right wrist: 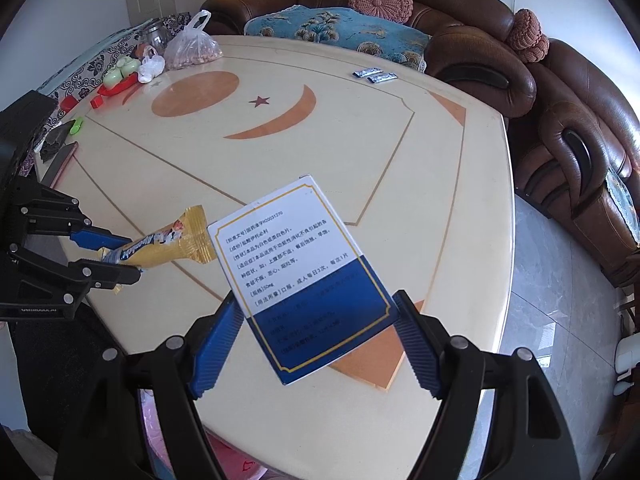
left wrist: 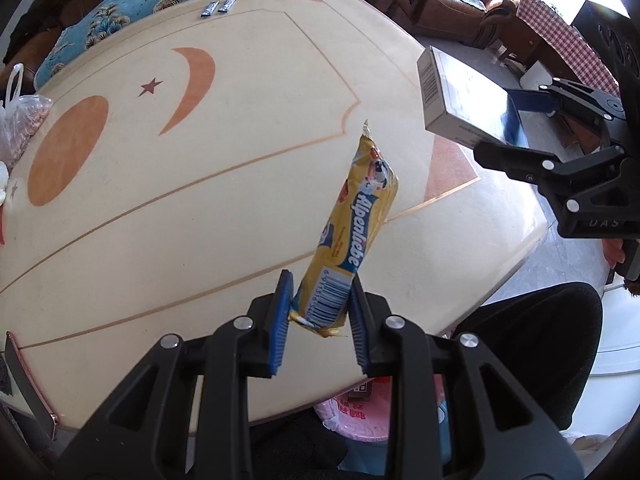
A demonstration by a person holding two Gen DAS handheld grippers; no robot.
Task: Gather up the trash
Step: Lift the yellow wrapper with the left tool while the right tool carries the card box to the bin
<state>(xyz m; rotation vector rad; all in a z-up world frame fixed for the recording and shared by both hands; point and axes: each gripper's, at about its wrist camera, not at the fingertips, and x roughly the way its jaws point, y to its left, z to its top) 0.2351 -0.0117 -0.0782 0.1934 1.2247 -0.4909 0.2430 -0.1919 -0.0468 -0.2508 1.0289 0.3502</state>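
A yellow Alpenliebe candy wrapper hangs above the cream table, with my left gripper shut on its barcode end. The right wrist view shows the same wrapper sticking out of the left gripper at the left. My right gripper is shut on a white and blue medicine box, its pads pressing the box's two sides. In the left wrist view that box is held up in the air by the right gripper past the table's right edge. Two small blue sachets lie at the table's far edge.
A bin with a pink liner stands under the table's near edge, beside a person's dark-clad leg. A bag of nuts, small toys and a phone crowd the table's far left. A brown sofa wraps around the back and right.
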